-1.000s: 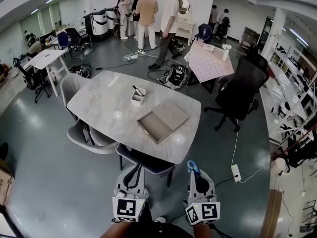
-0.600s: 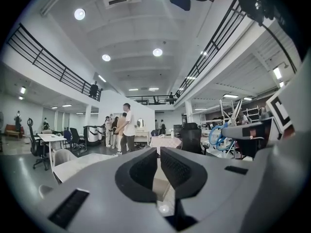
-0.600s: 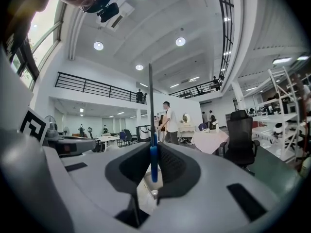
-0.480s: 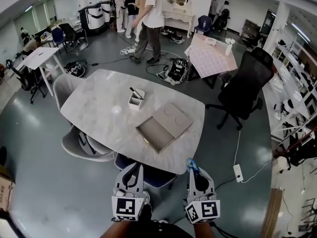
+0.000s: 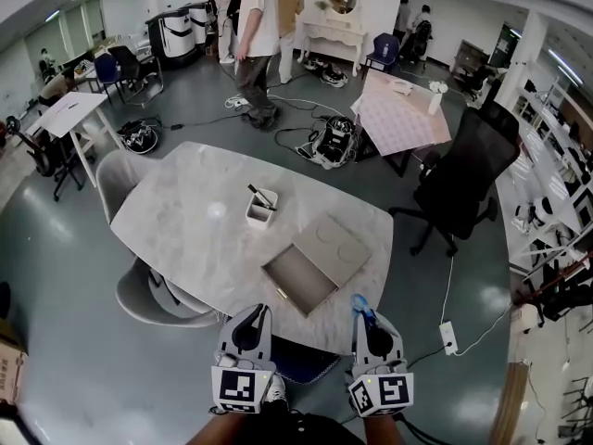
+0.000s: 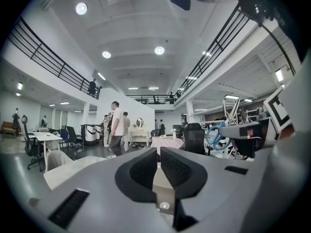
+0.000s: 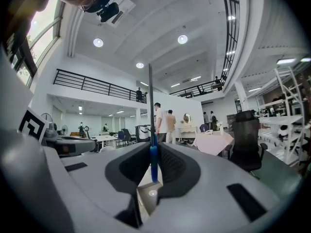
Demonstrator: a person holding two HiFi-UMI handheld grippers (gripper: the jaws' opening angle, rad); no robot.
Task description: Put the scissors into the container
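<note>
My right gripper (image 5: 363, 317) is shut on a pair of scissors (image 5: 359, 306) with blue handles, just off the near edge of the marble table (image 5: 185, 221). In the right gripper view the scissors (image 7: 153, 161) stand upright between the pads, the thin blade rising above them. Their blue handle loops (image 6: 214, 135) also show in the left gripper view. A small white container (image 5: 261, 208) with a dark stick in it stands mid-table, well beyond both grippers. My left gripper (image 5: 252, 316) hangs beside the right one, its jaws (image 6: 158, 161) shut with nothing in them.
An open grey box (image 5: 298, 282) with its lid (image 5: 335, 242) beside it lies on the table's near right part. Grey chairs (image 5: 125, 170) stand at the table's left, a dark seat (image 5: 301, 360) under its near edge, a black office chair (image 5: 463, 170) at the right. People (image 5: 255, 44) stand far behind.
The table has come nearer in the head view and now sits lower in it. A person in a white shirt at the back has walked left. Both grippers keep their places and grips.
</note>
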